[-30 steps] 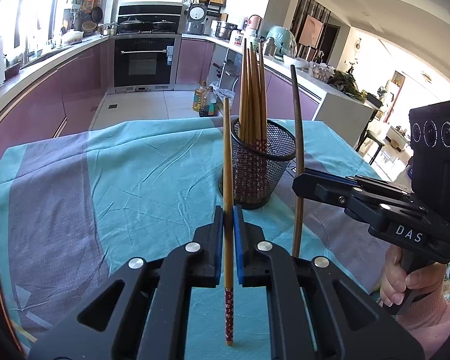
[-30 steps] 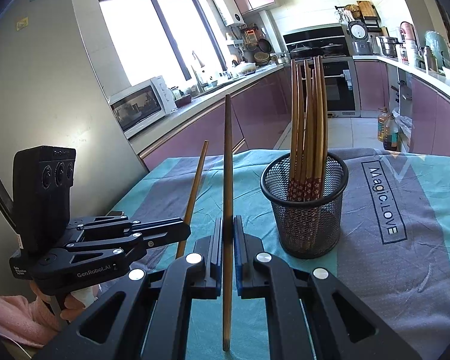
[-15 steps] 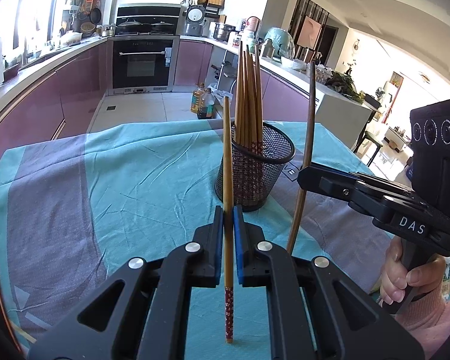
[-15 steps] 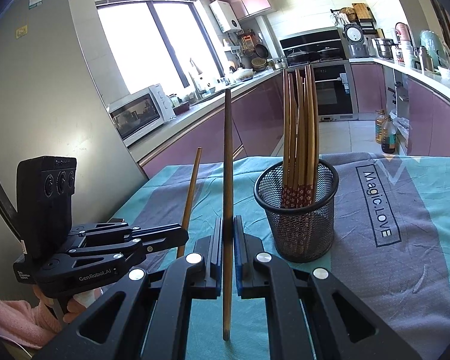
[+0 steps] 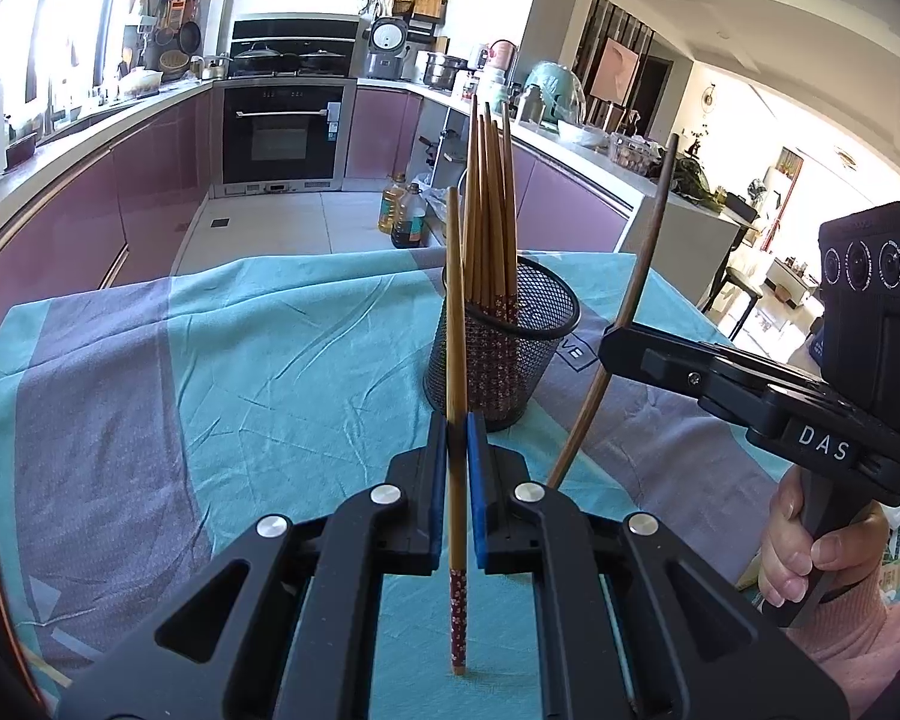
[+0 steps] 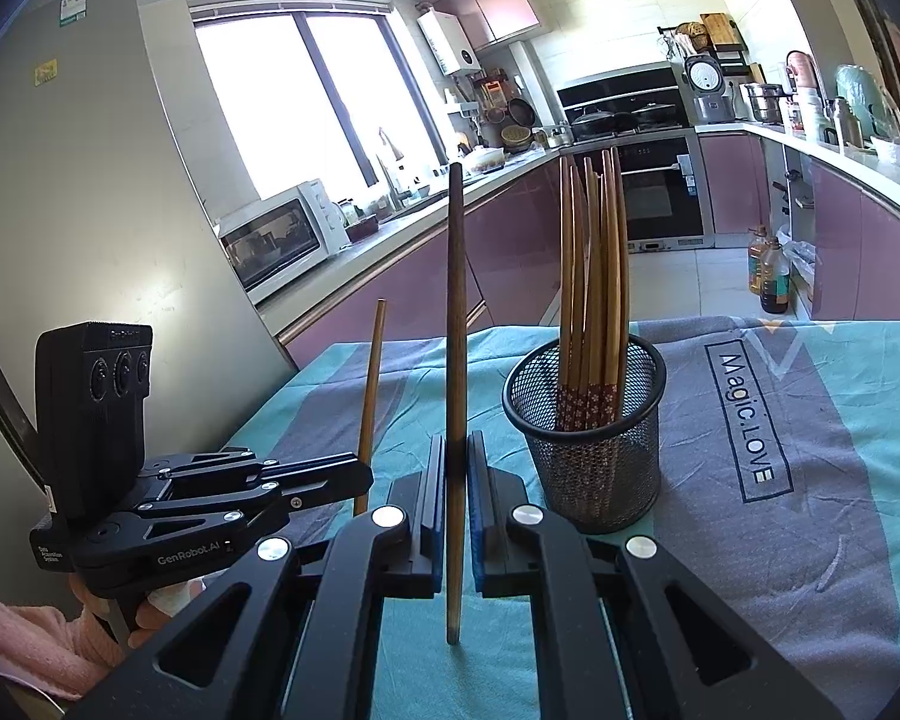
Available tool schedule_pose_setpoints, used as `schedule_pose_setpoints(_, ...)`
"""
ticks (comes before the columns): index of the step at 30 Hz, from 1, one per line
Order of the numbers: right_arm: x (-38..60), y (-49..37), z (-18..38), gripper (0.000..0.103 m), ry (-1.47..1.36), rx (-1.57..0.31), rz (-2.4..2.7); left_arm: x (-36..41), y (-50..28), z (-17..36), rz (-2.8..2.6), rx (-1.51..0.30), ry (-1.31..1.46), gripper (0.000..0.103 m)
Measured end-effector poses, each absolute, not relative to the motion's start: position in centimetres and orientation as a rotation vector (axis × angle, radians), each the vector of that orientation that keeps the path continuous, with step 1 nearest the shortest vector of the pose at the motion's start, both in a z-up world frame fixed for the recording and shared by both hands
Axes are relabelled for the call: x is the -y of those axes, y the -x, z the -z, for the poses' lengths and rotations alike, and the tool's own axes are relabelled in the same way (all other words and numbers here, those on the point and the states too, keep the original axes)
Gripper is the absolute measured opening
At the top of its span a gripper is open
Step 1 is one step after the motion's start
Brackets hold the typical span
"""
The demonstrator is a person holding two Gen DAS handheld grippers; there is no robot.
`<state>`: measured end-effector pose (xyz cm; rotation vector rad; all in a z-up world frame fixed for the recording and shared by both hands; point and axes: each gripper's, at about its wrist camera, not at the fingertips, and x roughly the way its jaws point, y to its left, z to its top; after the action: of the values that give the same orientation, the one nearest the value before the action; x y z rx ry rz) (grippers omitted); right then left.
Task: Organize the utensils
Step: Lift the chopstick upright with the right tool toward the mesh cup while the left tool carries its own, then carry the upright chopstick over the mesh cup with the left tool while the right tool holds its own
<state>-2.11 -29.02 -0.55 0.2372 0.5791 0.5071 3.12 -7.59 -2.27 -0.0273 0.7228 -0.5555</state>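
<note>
With each gripper's fingers clenched on one upright chopstick, the left gripper (image 5: 456,468) and right gripper (image 6: 455,480) should lift above the mesh holder (image 6: 588,450) on the surface, then lower tips inside before releasing.

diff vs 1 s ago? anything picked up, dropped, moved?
Seen from the left wrist view, the dark chopstick in the right tongs has tipped from upright to leaning, its top swung right. Nothing taken hold of or let go. Unchanged: the left tongs clamp the patterned-end chopstick upright, the right tongs grip theirs, and the mesh holder with its bundle of chopsticks stands on the tablecloth.
</note>
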Motion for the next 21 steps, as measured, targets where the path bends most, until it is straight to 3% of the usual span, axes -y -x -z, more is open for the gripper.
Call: schedule_pose_setpoints(21, 30.2, 2.6, -0.4, 0.006, -0.241, -0.532, -0.496, 7.5, -2.9, 1.4, 0.562, -0.687, 0.016, 0.007)
